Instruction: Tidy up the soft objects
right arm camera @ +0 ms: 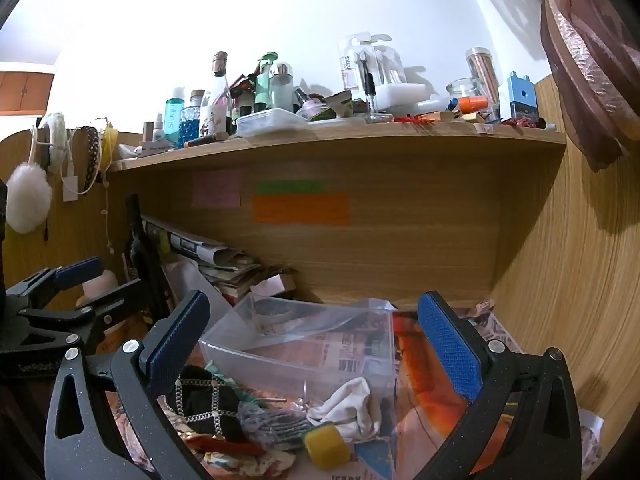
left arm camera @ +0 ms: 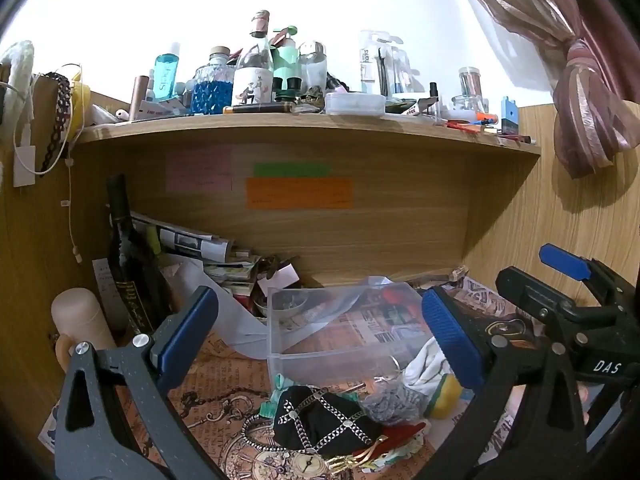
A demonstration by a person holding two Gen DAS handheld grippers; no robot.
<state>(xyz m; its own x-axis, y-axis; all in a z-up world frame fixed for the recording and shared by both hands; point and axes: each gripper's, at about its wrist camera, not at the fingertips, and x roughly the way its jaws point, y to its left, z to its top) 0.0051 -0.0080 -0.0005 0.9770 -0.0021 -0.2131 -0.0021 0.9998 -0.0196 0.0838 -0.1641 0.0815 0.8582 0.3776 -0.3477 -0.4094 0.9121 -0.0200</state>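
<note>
A pile of soft things lies on the patterned desk in front of a clear plastic bin (left arm camera: 340,332) (right arm camera: 304,344): a black pouch with silver chain pattern (left arm camera: 324,416) (right arm camera: 204,400), a grey knitted cloth (left arm camera: 390,398) (right arm camera: 272,424), a white cloth (left arm camera: 426,366) (right arm camera: 352,404) and a yellow sponge (left arm camera: 446,396) (right arm camera: 326,444). My left gripper (left arm camera: 320,332) is open and empty above the pile. My right gripper (right arm camera: 316,348) is open and empty, over the bin and the pile. The right gripper also shows at the right of the left wrist view (left arm camera: 568,276).
A dark wine bottle (left arm camera: 126,256) and stacked papers (left arm camera: 208,252) stand at the back left under a wooden shelf (left arm camera: 304,128) crowded with bottles. A beige cylinder (left arm camera: 80,316) stands left. Wooden walls close both sides; a curtain (left arm camera: 580,92) hangs right.
</note>
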